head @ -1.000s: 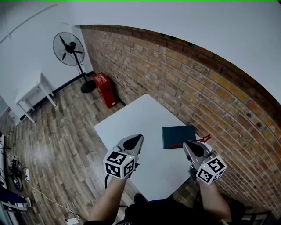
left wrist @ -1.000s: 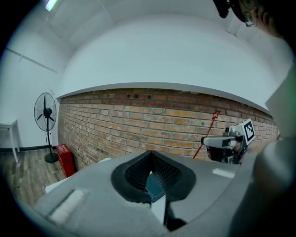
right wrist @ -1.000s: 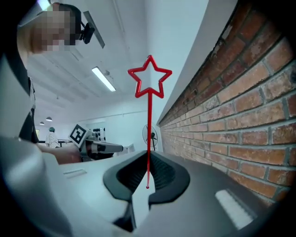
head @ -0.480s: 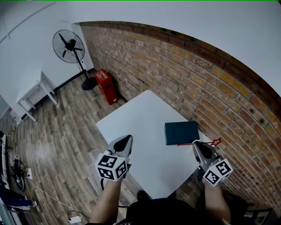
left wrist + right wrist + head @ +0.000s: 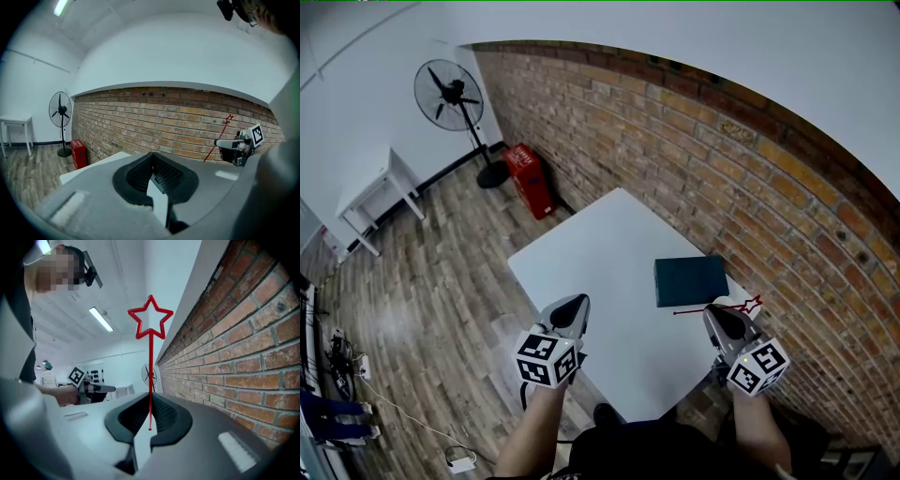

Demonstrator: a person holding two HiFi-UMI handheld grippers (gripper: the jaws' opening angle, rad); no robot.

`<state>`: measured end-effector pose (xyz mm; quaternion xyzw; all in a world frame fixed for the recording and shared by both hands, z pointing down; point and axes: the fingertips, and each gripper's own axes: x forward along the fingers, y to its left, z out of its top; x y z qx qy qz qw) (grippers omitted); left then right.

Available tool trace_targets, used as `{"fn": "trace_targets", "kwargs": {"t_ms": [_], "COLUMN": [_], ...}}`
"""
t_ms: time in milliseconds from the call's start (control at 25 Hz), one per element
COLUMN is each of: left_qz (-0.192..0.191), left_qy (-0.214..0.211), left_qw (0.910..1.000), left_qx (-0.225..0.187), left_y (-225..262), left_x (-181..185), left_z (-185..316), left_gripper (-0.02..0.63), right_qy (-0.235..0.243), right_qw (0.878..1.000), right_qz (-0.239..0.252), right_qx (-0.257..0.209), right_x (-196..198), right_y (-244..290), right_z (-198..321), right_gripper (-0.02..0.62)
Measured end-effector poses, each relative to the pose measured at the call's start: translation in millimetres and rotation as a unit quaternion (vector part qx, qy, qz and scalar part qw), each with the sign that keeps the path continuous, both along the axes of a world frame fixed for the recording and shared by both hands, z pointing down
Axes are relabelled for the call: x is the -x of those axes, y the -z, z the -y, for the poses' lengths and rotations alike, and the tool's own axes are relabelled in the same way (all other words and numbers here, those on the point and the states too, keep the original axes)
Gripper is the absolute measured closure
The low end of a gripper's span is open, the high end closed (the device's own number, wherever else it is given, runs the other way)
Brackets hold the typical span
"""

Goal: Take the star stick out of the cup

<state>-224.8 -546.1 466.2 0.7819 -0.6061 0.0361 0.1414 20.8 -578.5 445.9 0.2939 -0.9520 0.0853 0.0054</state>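
Note:
The star stick [image 5: 717, 307] is a thin red rod with an outlined star at one end. My right gripper [image 5: 713, 313] is shut on it over the right edge of the white table [image 5: 600, 253]. In the head view the stick lies almost level, its star toward the brick wall. The right gripper view shows the rod [image 5: 150, 371] rising from between the closed jaws of the right gripper [image 5: 150, 422], star on top. My left gripper [image 5: 573, 303] hovers over the table's near left edge, shut and holding nothing; its pads [image 5: 161, 176] meet. No cup is in view.
A dark teal box [image 5: 689, 279] lies on the table near the wall. The brick wall [image 5: 741, 187] runs close along the table's far and right sides. On the wooden floor to the left stand a fan [image 5: 455, 94], a red container [image 5: 530, 180] and a small white table [image 5: 370, 192].
The right gripper kept its hold on the stick, and the star end drifted a little toward the wall. The left gripper shifted slightly toward the near table edge.

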Motion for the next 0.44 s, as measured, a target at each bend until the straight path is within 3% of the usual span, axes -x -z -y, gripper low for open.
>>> {"fn": "trace_targets", "kwargs": {"t_ms": [440], "left_qz": [0.004], "left_qy": [-0.017], "left_qw": [0.9998], "left_qx": [0.001], "left_y": [2], "left_x": [-16], "left_z": [13], "left_gripper": [0.598], "right_qy": [-0.005], "right_qw": [1.0], "right_qz": [0.006], "right_qx": [0.008], "right_x": [-9], "right_y": [0], "right_z": [9], "right_gripper": [0.581]}}
